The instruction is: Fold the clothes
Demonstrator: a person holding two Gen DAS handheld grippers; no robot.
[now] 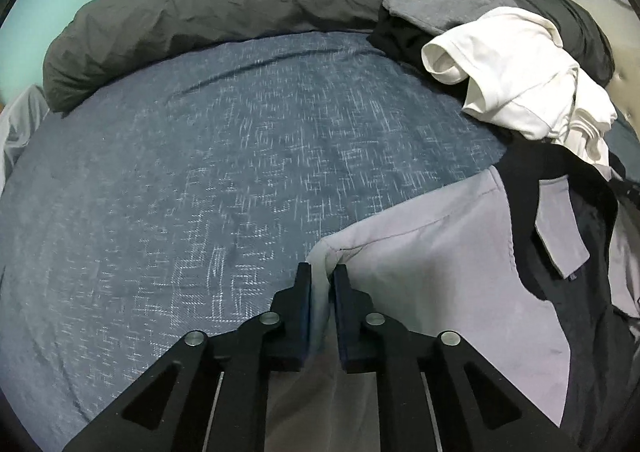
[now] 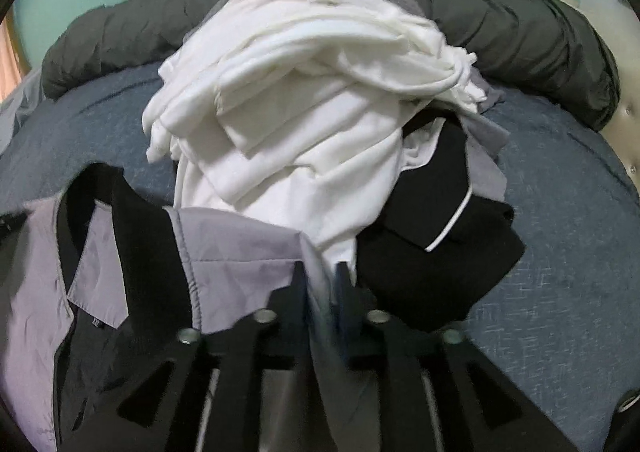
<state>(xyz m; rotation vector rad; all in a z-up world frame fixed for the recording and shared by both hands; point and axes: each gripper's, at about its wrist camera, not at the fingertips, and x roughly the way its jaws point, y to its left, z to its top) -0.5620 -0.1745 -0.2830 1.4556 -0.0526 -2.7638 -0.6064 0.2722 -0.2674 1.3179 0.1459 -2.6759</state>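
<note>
A light grey garment with a black collar and black panels (image 1: 440, 252) lies on the blue bed sheet (image 1: 200, 172) at the lower right of the left wrist view. My left gripper (image 1: 322, 280) is shut on that garment's near left corner, and grey cloth fills the gap between its pads. In the right wrist view the same garment (image 2: 240, 248) spreads to the left, with a size tag under its collar. My right gripper (image 2: 322, 280) is shut on the garment's right edge. The cloth runs down between its fingers and hides the pads' inner faces.
A heap of white clothes (image 2: 312, 112) sits just beyond the right gripper and shows at the right in the left wrist view (image 1: 512, 72). A black garment with white piping (image 2: 432, 244) lies beside it. A rolled dark grey duvet (image 1: 200, 20) lines the far side.
</note>
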